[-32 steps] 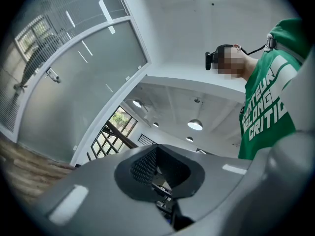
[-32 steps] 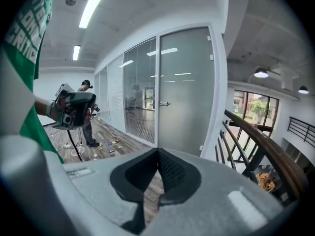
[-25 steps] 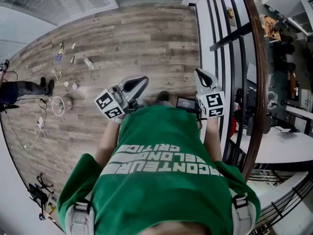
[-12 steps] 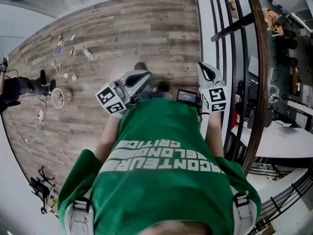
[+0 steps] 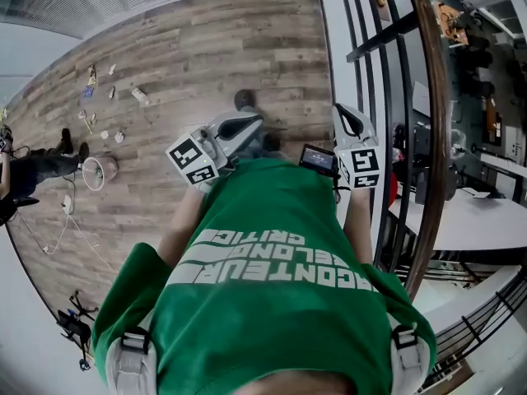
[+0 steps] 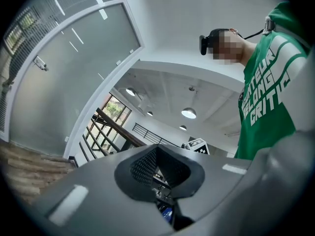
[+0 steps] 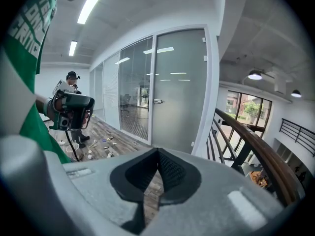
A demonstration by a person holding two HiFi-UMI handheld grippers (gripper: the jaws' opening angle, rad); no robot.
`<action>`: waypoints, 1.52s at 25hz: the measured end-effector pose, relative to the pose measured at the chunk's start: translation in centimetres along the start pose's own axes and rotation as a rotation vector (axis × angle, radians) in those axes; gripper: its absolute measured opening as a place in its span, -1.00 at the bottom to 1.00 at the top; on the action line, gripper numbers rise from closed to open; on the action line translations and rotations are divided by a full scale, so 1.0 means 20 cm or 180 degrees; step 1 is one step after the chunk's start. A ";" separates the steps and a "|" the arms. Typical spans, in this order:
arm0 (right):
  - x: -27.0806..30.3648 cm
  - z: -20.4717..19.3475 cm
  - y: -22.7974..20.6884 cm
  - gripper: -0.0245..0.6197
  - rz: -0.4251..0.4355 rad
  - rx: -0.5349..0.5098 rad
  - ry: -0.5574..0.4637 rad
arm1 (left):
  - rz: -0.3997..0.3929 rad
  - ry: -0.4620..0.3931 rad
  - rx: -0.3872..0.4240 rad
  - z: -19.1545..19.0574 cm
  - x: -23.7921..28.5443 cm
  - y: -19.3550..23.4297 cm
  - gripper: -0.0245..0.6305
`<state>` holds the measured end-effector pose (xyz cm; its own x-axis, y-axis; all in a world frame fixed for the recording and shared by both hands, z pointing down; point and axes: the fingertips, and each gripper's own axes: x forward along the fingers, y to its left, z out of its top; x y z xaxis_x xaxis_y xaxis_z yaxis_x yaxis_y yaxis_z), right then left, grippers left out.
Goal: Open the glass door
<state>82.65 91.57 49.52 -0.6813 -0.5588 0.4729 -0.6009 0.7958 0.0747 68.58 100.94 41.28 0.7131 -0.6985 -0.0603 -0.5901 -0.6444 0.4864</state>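
Wood floor [image 5: 247, 48] | glass door [image 7: 179, 90] closed | left claw [image 6: 157, 149], right claw [image 7: 158, 154]: pinched, empty

Brightness: bright, even indoor light.
Sources: ceiling lamp [image 6: 189, 113], strip light [image 7: 93, 1], daylit window [image 7: 244, 109].
Glare: light strips mirrored on glass door [image 7: 179, 87].
Distortion: fisheye bending, dark corners.
Blur: nearest foreground soft.

Litter [image 5: 138, 95] on the floor [image 5: 247, 48] is too small to identify.
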 end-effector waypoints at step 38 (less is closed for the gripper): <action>0.87 0.52 -0.28 -0.95 -0.0016 -0.0121 0.0097 | 0.0458 0.0072 -0.0126 0.41 0.07 0.99 -0.88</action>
<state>69.87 74.96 48.24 -0.6648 -0.5560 0.4990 -0.5877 0.8015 0.1101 54.76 84.60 43.60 0.6308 -0.7753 0.0319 -0.6717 -0.5250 0.5227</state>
